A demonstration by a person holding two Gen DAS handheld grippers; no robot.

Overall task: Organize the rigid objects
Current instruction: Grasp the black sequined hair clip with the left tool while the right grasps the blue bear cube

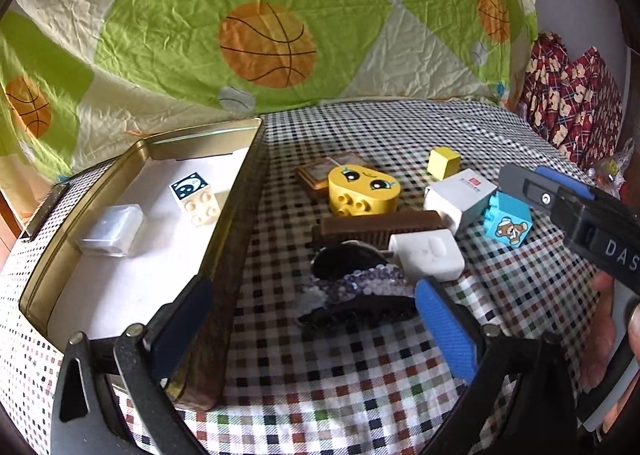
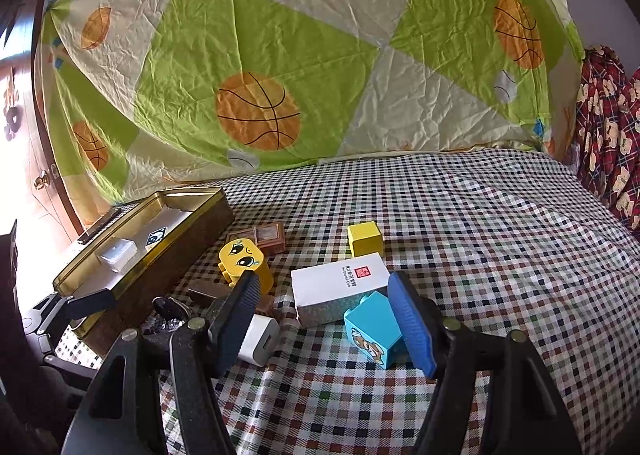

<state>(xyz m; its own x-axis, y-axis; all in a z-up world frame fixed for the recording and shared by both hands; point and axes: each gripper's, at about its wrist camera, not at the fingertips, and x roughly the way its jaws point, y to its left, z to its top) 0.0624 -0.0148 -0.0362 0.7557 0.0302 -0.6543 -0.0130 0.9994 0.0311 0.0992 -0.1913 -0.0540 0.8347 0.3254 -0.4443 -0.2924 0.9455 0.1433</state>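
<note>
My right fingers (image 2: 324, 319) straddle a crowded patch, and that is the main risk. The blue block (image 2: 374, 331) lies against my right pad, but the white box (image 2: 338, 287) leans on it and the white charger (image 2: 260, 339) sits just beside my left pad. If I close from here, I judge that I could catch the box edge along with the block, or push the charger sideways into the brown bar (image 1: 380, 225). The block is smooth and tilted, so a pinch on its corner might squirt it out across the checked cloth (image 2: 480, 235).

My left fingers (image 1: 316, 323) carry a second risk: the left pad hangs over the tin's wall (image 1: 236, 215), the right pad near the sequinned hair clip (image 1: 356, 287). Closing there could clamp the wall and drag the tin (image 1: 200, 131), upsetting the 2 things already in it, the clear case (image 1: 112, 231) and the cream block (image 1: 196, 195). The clip is lumpy and could snag.

Right fingers: about half open, empty, the right pad touching or nearly touching the blue block, nothing gripped. Left fingers: wide, empty, holding nothing.

The remaining things, including the yellow face block (image 1: 364, 191) and yellow cube (image 1: 444, 163), lie loose on the cloth beside the tin.
</note>
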